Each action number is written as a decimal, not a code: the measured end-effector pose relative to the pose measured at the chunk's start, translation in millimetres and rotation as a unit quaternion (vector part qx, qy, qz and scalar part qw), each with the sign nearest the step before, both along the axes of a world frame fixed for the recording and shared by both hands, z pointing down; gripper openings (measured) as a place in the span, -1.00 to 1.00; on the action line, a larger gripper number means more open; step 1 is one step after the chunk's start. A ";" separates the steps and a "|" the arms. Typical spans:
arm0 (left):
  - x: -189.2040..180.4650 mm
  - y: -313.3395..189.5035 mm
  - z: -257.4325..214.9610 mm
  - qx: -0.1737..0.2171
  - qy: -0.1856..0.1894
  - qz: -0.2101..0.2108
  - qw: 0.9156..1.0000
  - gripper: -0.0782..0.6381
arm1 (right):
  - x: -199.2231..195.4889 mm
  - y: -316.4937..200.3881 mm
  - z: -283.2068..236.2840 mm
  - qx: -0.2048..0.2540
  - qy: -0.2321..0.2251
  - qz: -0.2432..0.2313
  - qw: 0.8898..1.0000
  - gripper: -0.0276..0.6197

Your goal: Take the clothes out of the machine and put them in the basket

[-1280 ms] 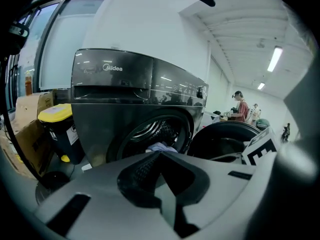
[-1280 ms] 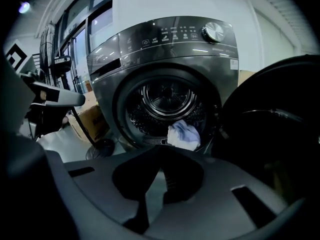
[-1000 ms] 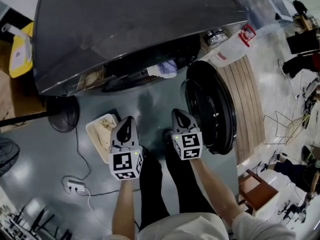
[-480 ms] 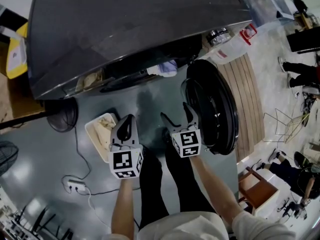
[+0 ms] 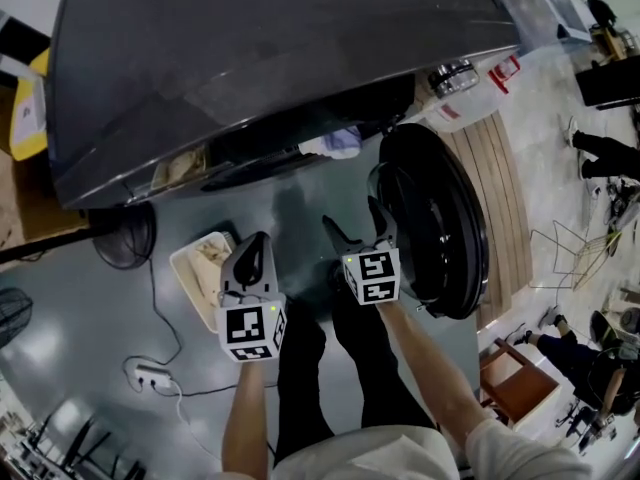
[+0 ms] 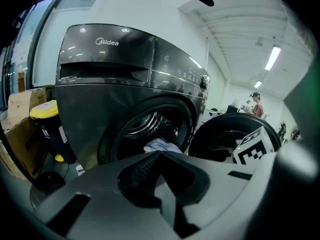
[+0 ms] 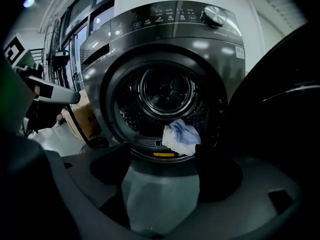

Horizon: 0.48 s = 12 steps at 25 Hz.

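**Head view.** The dark grey front-loading washing machine (image 5: 280, 58) is running off the top edge. Its overhanging top is hiding its inside, so only a corner of the pale blue-white cloth (image 5: 335, 145) is showing. The left gripper (image 5: 256, 240) is overlapping the white rectangular plastic basket (image 5: 188, 283), whose contents are appearing too small to identify.

**Right gripper view.** The right edge is cutting off the round black door (image 7: 280, 124).

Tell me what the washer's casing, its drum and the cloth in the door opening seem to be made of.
Casing: probably painted metal or plastic, dark grey, semi-gloss; it carries soft light reflections.
Drum: looks like bare steel, shiny, with perforated walls.
Cloth: soft textile, matte, pale blue-white; it lies crumpled in folds.
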<state>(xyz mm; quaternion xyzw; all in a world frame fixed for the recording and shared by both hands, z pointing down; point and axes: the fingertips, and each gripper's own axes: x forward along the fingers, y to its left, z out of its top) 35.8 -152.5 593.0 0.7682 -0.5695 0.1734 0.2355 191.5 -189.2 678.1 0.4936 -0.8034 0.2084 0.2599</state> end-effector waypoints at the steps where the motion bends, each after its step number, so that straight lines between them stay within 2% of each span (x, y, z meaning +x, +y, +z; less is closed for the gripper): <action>1: -0.7 -0.4 2.7 0.001 0.000 -0.001 1.000 -0.73 | -1.9 -3.6 4.9 0.001 0.001 -0.002 1.000 0.30; 12: -13.5 0.7 50.7 0.011 0.002 -0.011 1.000 -0.73 | -25.9 -57.5 68.1 0.015 0.014 -0.012 1.000 0.30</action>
